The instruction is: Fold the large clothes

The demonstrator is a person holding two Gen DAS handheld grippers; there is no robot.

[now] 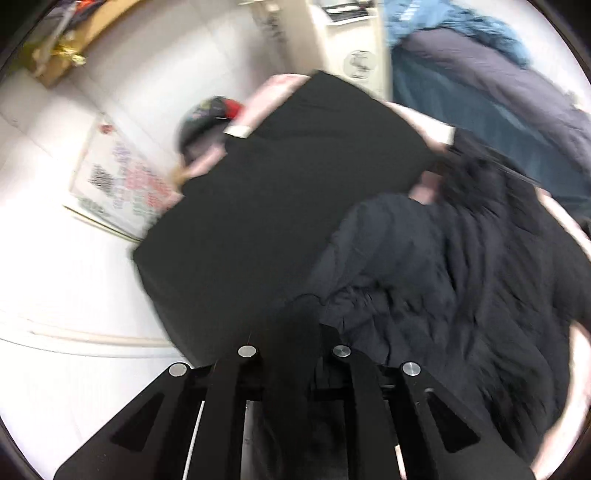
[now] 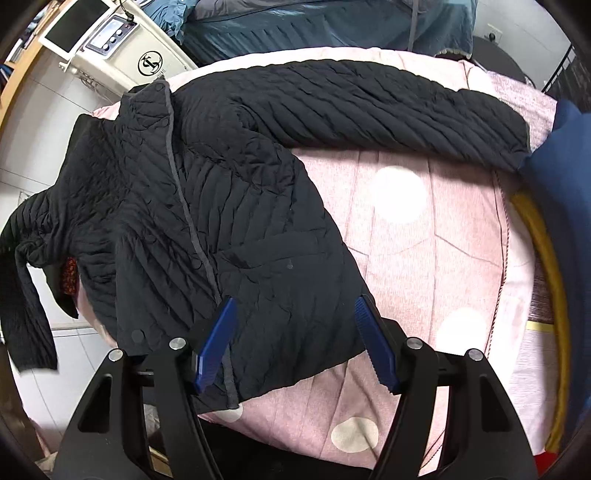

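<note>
A black quilted jacket [image 2: 221, 203] lies front up on a pink dotted quilt [image 2: 436, 258]. One sleeve [image 2: 369, 99] stretches to the right, while the other sleeve [image 2: 26, 277] hangs off the bed's left edge. My right gripper [image 2: 295, 299] hovers open over the jacket's hem, its blue pads [image 2: 218, 339] apart and holding nothing. The left wrist view is blurred. There my left gripper [image 1: 293, 328] is shut, with black fabric of the jacket [image 1: 461, 266] bunched at its tips. A smooth black part [image 1: 277, 184] spreads beyond.
A white machine [image 2: 110, 40] stands at the bed's far left, with blue bedding [image 2: 332, 33] behind. A dark blue item [image 2: 569, 166] and a yellow hoop [image 2: 546, 295] sit at the right edge. On the white floor lies a printed board [image 1: 122, 184].
</note>
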